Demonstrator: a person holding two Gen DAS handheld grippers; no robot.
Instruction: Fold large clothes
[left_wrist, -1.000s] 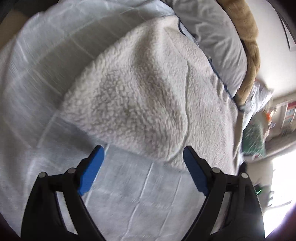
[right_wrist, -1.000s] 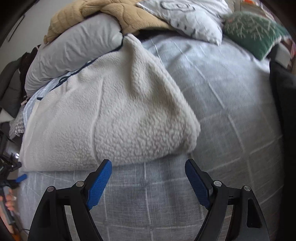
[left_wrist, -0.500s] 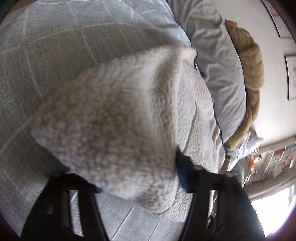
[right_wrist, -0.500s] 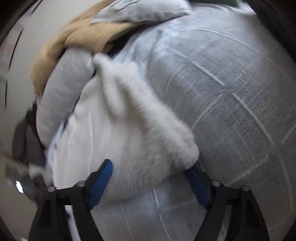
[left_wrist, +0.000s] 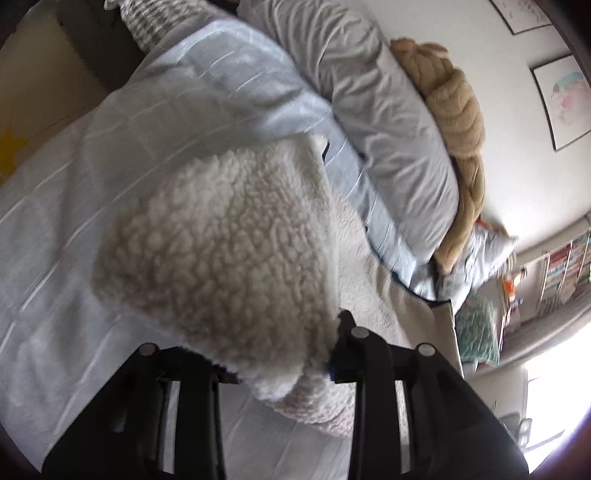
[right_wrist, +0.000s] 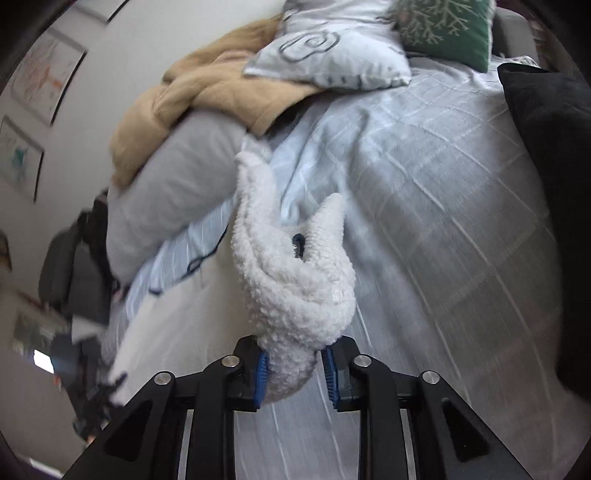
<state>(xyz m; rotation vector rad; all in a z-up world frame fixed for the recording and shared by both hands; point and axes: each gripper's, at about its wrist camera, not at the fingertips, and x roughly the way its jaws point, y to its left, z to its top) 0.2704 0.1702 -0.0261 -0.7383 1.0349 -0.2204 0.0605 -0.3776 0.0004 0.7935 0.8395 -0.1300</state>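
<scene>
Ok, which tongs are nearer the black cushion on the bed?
Right, probably. The right tongs, closing on the fleece, have the black cushion close on their right. The left tongs, also closing on fleece, show no cushion in their view.

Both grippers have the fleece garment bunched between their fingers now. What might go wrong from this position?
1. The right gripper, its jaws closing, pinches only a thick bunched corner of the white fleece garment; it may slip out.
2. The left gripper is buried under the fleece, so its hold cannot be checked.
3. The grey pillow lies close by; the hanging fleece could drag against it.
</scene>
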